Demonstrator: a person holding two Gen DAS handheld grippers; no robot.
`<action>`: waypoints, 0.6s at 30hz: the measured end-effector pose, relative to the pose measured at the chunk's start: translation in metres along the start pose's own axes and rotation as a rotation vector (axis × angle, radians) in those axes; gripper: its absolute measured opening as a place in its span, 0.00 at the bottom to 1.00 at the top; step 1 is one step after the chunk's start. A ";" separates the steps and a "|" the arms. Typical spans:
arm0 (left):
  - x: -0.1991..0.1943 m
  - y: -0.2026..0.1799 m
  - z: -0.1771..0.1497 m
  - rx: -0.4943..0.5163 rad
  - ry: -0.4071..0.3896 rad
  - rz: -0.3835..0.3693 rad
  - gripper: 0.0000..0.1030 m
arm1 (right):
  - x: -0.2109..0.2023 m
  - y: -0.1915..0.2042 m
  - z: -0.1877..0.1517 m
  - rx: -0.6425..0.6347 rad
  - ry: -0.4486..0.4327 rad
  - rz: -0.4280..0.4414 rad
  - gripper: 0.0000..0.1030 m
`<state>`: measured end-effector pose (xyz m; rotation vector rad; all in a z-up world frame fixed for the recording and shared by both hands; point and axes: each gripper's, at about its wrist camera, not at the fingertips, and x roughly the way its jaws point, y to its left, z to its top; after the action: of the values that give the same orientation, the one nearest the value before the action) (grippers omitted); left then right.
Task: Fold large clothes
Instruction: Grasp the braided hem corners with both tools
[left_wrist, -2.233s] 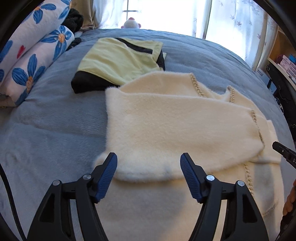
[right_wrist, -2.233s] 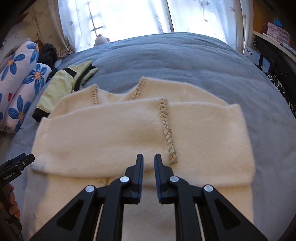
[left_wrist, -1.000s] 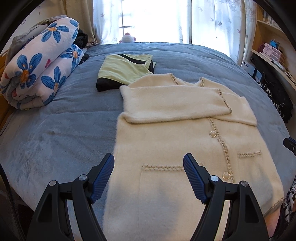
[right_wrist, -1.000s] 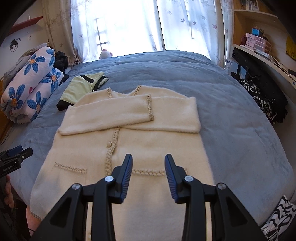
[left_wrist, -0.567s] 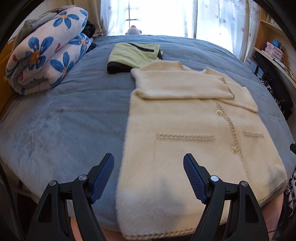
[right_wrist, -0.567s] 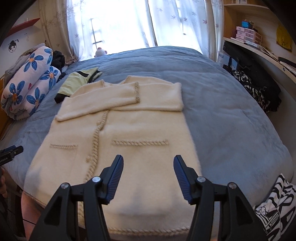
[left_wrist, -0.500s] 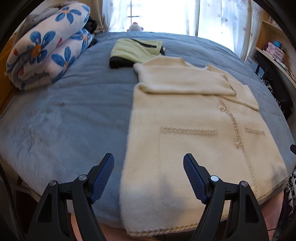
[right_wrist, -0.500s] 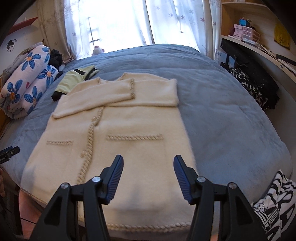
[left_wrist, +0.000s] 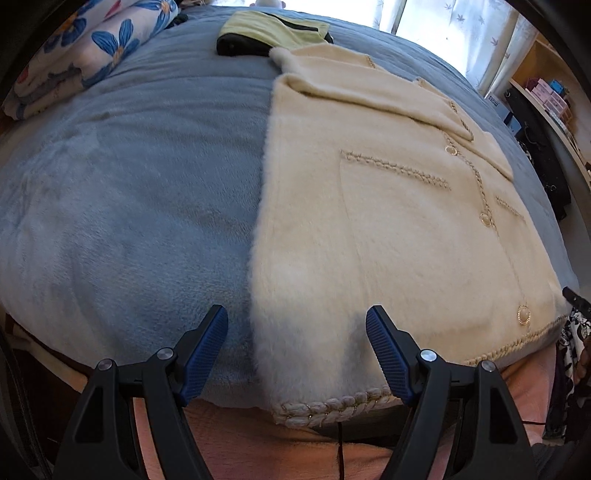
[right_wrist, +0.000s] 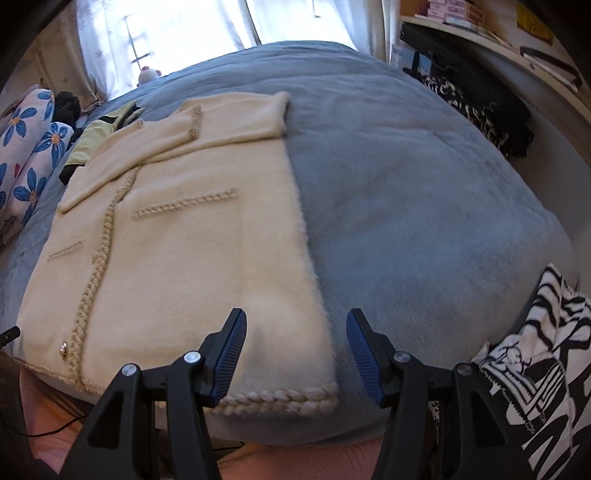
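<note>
A cream fuzzy cardigan (left_wrist: 388, 229) (right_wrist: 184, 251) with braided trim and gold buttons lies flat on the blue bed, both sleeves folded across its chest. Its braided hem hangs at the bed's near edge. My left gripper (left_wrist: 297, 328) hovers open above the hem's left corner; the corner sits between the blue pads without touching them. My right gripper (right_wrist: 295, 332) is open over the hem's right corner, and the cardigan's side edge runs between its fingers.
The blue blanket (left_wrist: 129, 184) covers the bed. A folded yellow and black garment (left_wrist: 269, 31) lies beyond the cardigan's collar. A flowered quilt roll (left_wrist: 92, 48) sits at the far left. A black and white patterned cloth (right_wrist: 535, 350) hangs at the right bedside, below shelves (right_wrist: 517, 37).
Both grippers have drawn back from the folded sleeves and sunk toward the hem at the bed's near edge. The right jaws have spread wider; the left stayed wide.
</note>
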<state>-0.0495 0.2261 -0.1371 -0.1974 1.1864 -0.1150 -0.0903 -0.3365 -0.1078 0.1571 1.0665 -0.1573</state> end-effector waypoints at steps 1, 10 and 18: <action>0.002 0.000 -0.001 -0.003 0.003 -0.004 0.74 | 0.004 -0.003 -0.002 0.011 0.015 0.010 0.55; 0.013 0.004 -0.004 -0.032 0.004 -0.056 0.74 | 0.021 -0.004 -0.013 0.048 0.065 0.120 0.55; 0.014 0.000 -0.008 -0.014 0.011 -0.126 0.74 | 0.023 0.005 -0.017 -0.011 0.082 0.160 0.46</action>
<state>-0.0521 0.2230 -0.1530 -0.2842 1.1861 -0.2186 -0.0933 -0.3295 -0.1359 0.2397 1.1315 -0.0007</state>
